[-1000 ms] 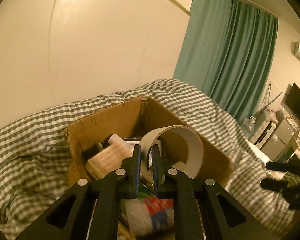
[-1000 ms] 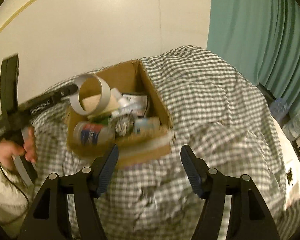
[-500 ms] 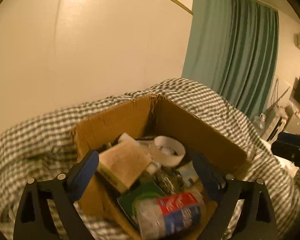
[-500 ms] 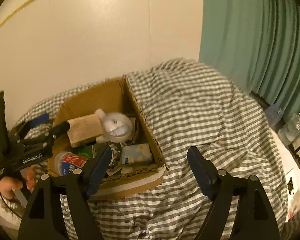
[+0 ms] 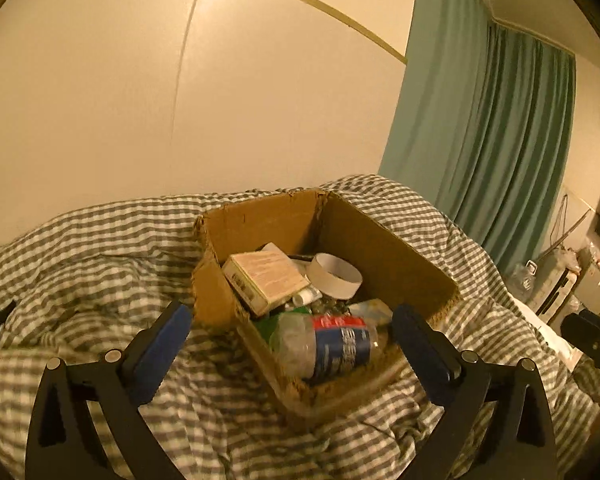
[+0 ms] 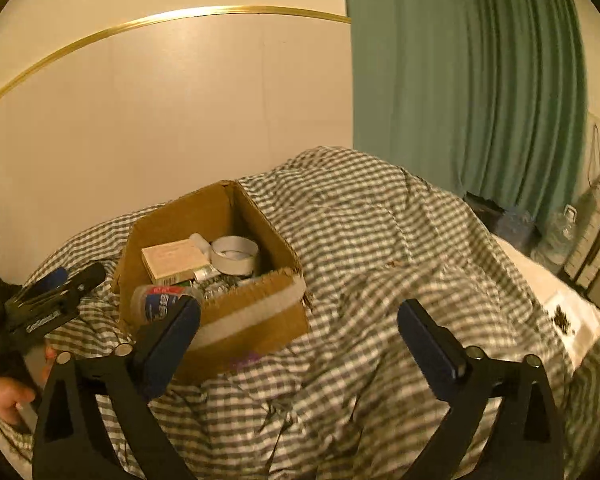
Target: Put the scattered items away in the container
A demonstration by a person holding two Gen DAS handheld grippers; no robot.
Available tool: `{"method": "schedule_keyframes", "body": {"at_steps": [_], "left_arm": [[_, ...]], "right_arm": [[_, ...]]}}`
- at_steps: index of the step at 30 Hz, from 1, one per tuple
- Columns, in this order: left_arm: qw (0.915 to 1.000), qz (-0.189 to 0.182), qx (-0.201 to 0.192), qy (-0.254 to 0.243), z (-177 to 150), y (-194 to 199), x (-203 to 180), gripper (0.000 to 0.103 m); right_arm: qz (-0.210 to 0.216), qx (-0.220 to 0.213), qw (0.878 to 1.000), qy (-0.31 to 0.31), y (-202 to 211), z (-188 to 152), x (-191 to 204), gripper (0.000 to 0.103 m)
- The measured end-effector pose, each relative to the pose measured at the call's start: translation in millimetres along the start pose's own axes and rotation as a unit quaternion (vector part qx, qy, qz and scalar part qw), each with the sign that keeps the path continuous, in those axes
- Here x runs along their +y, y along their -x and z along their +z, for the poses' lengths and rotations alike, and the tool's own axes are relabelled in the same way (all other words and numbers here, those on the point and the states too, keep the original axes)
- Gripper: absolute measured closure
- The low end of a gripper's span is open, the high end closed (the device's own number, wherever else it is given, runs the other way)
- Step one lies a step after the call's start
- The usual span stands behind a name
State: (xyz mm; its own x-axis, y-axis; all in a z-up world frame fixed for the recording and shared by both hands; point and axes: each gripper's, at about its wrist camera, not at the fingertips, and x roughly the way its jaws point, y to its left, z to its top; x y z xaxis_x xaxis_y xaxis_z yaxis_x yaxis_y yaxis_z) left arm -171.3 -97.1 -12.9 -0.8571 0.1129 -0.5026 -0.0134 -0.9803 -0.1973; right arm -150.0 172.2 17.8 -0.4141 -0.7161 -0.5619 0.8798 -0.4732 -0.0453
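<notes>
Holding both grippers, left (image 5: 292,336) and right (image 6: 298,328), jaws opening, empty; my right view alone shows cardboard box's (image 6: 256,320) taped front, open checked bedding (image 6: 380,240) rightward.

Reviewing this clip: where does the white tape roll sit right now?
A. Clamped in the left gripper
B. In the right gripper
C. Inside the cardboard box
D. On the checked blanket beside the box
C: the white tape roll lies inside the cardboard box among the other items, touched by neither gripper.

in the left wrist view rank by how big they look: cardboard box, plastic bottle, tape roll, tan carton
1. cardboard box
2. plastic bottle, though it lies nearest the camera
3. tan carton
4. tape roll
</notes>
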Motion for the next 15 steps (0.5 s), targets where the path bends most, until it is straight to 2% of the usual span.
{"method": "schedule_keyframes", "body": {"at_steps": [3, 6, 15], "left_arm": [[0.9998, 0.0, -0.004, -0.019, -13.4, 3.8, -4.6, 0.0], [0.9991, 0.006, 0.008, -0.041, -20.0, -7.7, -10.0, 0.0], [0.998, 0.009, 0.02, -0.059, -31.0, -15.0, -17.7, 0.0]], "right_arm": [[-0.007, -0.001, 1.0, -0.014, -0.3, -10.7, -1.4, 0.0], [-0.005, 0.009, 1.0, -0.014, -7.6, -18.8, 1.6, 0.0], [-0.008, 0.035, 0.999, -0.016, -25.5, -30.3, 0.2, 0.0]]}}
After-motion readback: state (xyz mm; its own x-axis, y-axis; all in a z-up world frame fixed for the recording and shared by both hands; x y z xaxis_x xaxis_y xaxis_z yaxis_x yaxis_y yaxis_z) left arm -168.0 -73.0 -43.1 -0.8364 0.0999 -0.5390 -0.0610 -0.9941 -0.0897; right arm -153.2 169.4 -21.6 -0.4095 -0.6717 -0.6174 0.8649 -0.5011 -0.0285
